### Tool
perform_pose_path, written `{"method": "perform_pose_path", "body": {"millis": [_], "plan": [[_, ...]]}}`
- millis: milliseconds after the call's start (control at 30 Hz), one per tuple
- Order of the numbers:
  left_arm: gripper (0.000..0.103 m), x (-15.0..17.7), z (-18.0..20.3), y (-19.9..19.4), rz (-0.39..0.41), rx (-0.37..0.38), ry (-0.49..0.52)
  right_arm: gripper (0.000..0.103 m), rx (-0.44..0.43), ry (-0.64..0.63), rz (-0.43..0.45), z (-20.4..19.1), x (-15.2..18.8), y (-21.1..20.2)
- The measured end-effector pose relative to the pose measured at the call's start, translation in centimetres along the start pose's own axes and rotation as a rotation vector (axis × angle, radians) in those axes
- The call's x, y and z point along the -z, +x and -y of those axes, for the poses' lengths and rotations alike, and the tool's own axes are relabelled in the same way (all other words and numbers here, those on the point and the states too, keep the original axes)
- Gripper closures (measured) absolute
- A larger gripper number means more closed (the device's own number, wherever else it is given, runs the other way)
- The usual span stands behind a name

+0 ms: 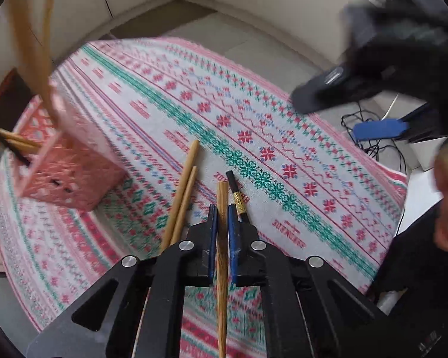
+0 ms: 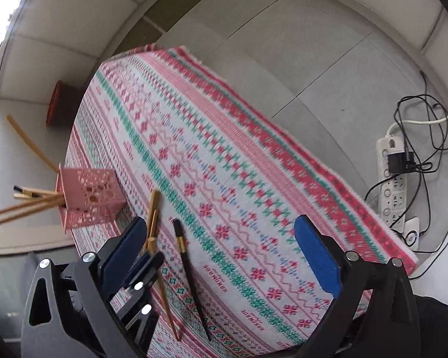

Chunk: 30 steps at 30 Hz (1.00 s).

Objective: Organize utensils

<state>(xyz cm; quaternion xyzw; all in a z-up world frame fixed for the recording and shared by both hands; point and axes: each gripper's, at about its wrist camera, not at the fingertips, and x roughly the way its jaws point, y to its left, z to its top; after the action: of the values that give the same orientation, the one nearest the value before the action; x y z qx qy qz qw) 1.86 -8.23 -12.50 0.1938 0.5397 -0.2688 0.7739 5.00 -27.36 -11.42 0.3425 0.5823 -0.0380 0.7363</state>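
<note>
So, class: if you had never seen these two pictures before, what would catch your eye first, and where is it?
First, the bright patterned tablecloth covering the table. Then the pink perforated holder at its left edge, chopsticks poking out. Nearest the camera, the left gripper is shut on a wooden chopstick, a black chopstick lying beside it.

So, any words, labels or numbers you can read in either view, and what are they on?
Red woven lettering repeated on the tablecloth: upside down and blurred, unreadable.
Markings by the sockets of the power strip: too small to read.
Gold band on the black chopstick: a pattern, with no legible text.
No other text visible; nothing can be quoted with confidence.
</note>
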Motion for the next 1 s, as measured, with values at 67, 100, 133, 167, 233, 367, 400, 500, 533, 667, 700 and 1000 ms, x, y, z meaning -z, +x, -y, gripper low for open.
{"method": "perform_pose_path", "body": {"millis": [67, 100, 133, 167, 233, 367, 400, 500, 533, 667, 700, 1000], "plan": [[0.097, 0.7, -0.5, -2.5, 0.040, -0.017, -0.014, 0.007, -0.002, -0.047, -0.025, -1.5, 0.7, 1.1], [0.097, 1.2, -0.9, -3.6, 0.058, -0.026, -0.024, 0.007, 0.005, -0.073, -0.029, -2.4, 1.0, 1.6], [0.097, 1.7, -1.3, -4.6, 0.076, -0.035, -0.038, 0.008, 0.018, -0.097, -0.030, -3.2, 1.4, 2.0], [0.097, 2.2, -1.9, -5.7, 0.095, -0.046, -0.057, 0.009, 0.037, -0.126, -0.031, -4.0, 1.9, 2.6], [0.097, 3.4, -3.0, -7.4, 0.126, -0.065, -0.096, 0.014, 0.078, -0.191, -0.046, -5.6, 2.8, 4.1], [0.097, 4.5, -4.8, -9.9, 0.188, -0.090, -0.164, 0.035, 0.179, -0.311, -0.094, -8.2, 4.7, 7.6], [0.097, 4.7, -5.2, -10.4, 0.200, -0.094, -0.178, 0.035, 0.221, -0.342, -0.073, -8.8, 5.2, 8.2], [0.097, 5.0, -5.5, -11.0, 0.222, -0.097, -0.198, 0.048, 0.289, -0.425, 0.003, -10.2, 6.6, 8.6], [0.097, 5.0, -5.8, -11.0, 0.226, -0.096, -0.201, 0.065, 0.309, -0.435, 0.025, -10.4, 6.8, 8.6], [0.097, 5.2, -6.2, -12.1, 0.256, -0.094, -0.215, 0.095, 0.249, -0.384, 0.032, -9.4, 6.5, 8.1], [0.097, 5.3, -6.0, -12.5, 0.265, -0.093, -0.217, 0.095, 0.236, -0.372, 0.030, -9.2, 6.3, 7.8], [0.097, 5.9, -6.7, -16.4, 0.379, -0.096, -0.271, 0.101, 0.016, -0.580, 0.229, -11.6, 8.9, -2.6]]}}
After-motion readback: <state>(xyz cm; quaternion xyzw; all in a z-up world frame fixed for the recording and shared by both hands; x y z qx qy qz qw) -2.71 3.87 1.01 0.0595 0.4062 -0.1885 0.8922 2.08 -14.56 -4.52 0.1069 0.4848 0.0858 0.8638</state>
